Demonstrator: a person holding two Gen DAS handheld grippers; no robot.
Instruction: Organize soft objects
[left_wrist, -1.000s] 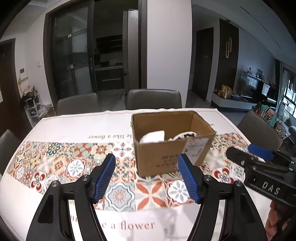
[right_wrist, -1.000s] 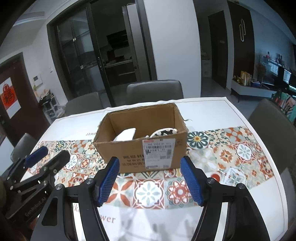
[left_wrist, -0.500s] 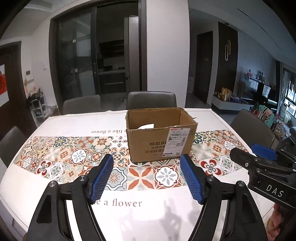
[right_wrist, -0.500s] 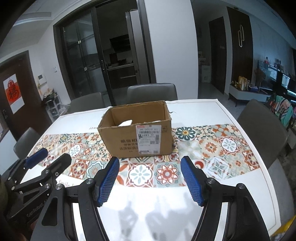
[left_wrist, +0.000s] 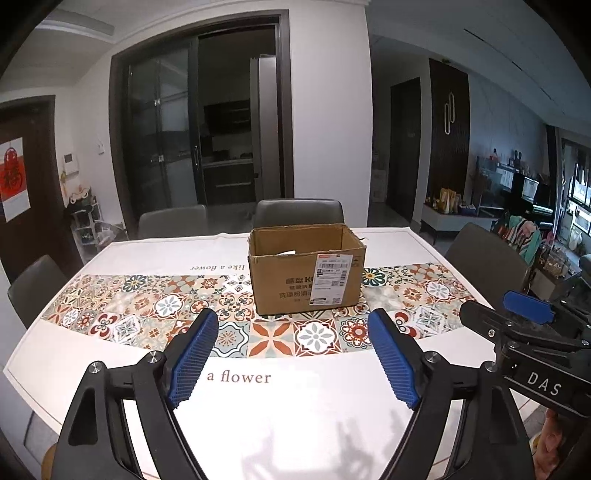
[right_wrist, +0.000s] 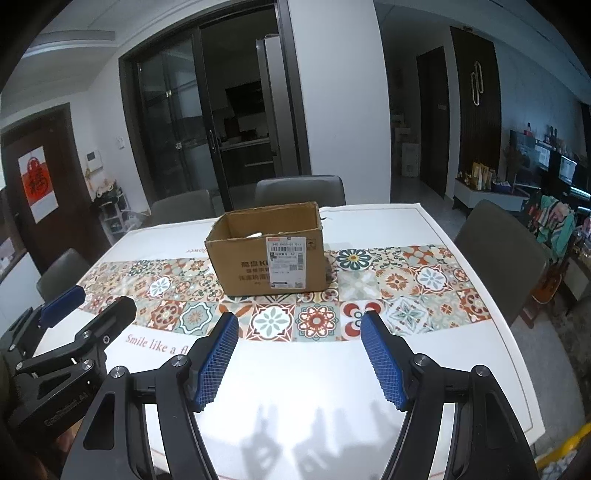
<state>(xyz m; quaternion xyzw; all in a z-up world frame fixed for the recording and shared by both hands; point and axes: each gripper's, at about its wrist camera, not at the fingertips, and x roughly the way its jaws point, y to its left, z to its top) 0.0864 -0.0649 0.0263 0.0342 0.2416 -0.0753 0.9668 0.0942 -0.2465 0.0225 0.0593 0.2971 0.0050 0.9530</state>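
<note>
Both jaws stand apart, gripping nothing: my left gripper (left_wrist: 293, 356) and right gripper (right_wrist: 299, 356) hover over the near table edge. Cardboard box (left_wrist: 306, 271), open-topped, sits mid-table on the patterned tablecloth (left_wrist: 147, 306), well beyond both; something white (left_wrist: 285, 253) shows inside.

1. The left gripper (left_wrist: 291, 354) hangs level, its blue-padded fingers (left_wrist: 192, 354) spread wide with nothing between them.
2. The right gripper (right_wrist: 299, 354) sits just beside it, fingers (right_wrist: 382, 360) likewise parted and holding nothing.
</note>
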